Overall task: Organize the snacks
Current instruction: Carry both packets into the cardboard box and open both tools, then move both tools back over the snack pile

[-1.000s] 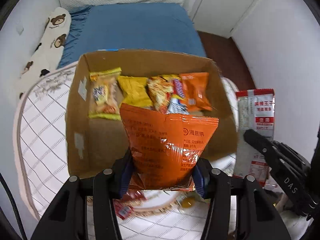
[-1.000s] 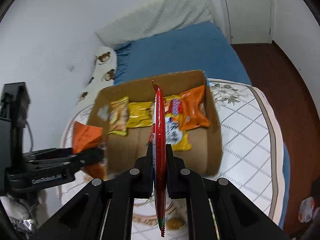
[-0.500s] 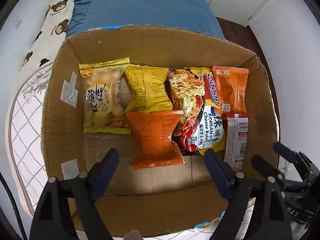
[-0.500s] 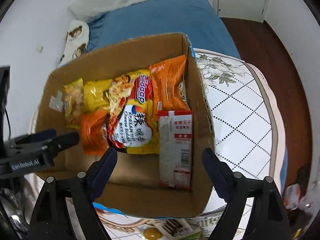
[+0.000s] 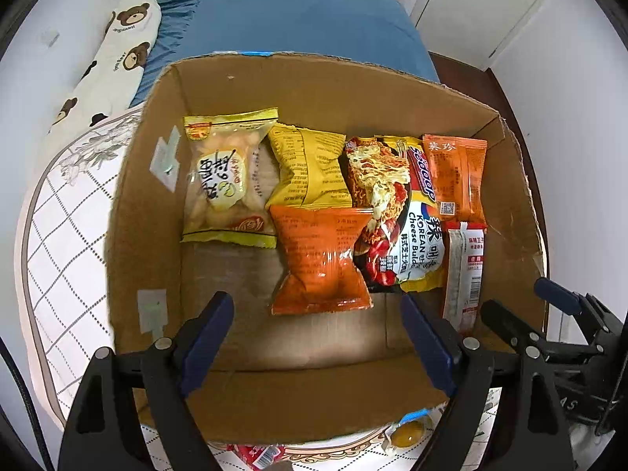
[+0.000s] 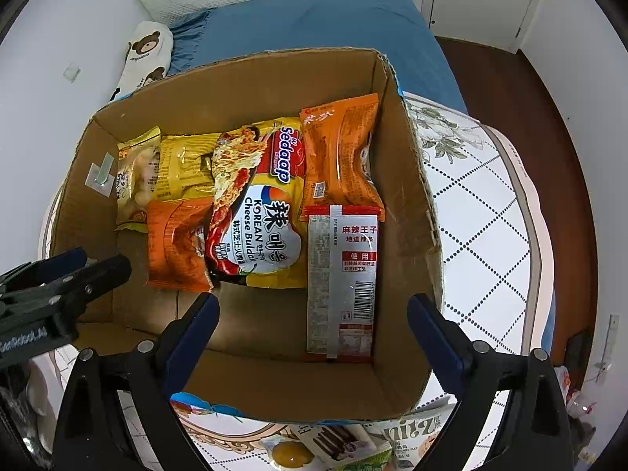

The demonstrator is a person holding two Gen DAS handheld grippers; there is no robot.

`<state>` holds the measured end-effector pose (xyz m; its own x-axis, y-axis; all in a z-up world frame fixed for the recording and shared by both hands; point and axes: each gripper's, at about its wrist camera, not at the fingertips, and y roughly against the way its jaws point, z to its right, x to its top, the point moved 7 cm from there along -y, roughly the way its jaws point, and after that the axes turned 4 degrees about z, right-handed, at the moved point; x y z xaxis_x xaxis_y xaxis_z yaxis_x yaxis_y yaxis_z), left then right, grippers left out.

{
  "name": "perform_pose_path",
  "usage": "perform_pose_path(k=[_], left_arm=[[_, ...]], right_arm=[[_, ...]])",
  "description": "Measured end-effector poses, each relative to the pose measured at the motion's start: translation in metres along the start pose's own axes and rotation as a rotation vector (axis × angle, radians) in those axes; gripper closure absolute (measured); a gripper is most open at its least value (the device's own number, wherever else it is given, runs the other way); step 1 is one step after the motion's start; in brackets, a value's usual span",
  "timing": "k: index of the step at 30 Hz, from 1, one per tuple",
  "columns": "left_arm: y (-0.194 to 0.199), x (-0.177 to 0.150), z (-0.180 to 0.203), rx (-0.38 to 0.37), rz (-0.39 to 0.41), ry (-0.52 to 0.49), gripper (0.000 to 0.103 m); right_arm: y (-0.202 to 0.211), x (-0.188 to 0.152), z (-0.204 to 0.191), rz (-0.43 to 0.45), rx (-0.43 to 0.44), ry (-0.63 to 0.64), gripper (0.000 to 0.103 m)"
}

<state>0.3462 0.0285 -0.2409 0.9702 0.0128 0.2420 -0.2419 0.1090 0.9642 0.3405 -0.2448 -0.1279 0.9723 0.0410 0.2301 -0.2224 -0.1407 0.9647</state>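
Filling the centre of both views, the cardboard box (image 5: 314, 90) holds packets lying flat: a crinkled orange snack bag (image 5: 322, 259) at mid-frame and a red-and-silver spicy strip packet (image 6: 340, 282) against the box's right wall. The left gripper (image 5: 318, 314) and right gripper (image 6: 314, 314) hover at the lower edge, fingers spread wide, holding nothing.

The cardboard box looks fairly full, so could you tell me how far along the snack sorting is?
Six packets lie in the cardboard box, including the orange packet and red-and-silver packet. Nothing is in hand: left tongs and right tongs are open. A few snacks outside the box remain.
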Motion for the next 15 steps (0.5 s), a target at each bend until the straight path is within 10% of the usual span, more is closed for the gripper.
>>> perform_pose_path(k=[15], left_arm=[[0.072,-0.036,-0.001,0.012,0.176,-0.031,0.016]], right_arm=[[0.077,-0.028,-0.014,0.167,-0.004,0.020,0.004]])
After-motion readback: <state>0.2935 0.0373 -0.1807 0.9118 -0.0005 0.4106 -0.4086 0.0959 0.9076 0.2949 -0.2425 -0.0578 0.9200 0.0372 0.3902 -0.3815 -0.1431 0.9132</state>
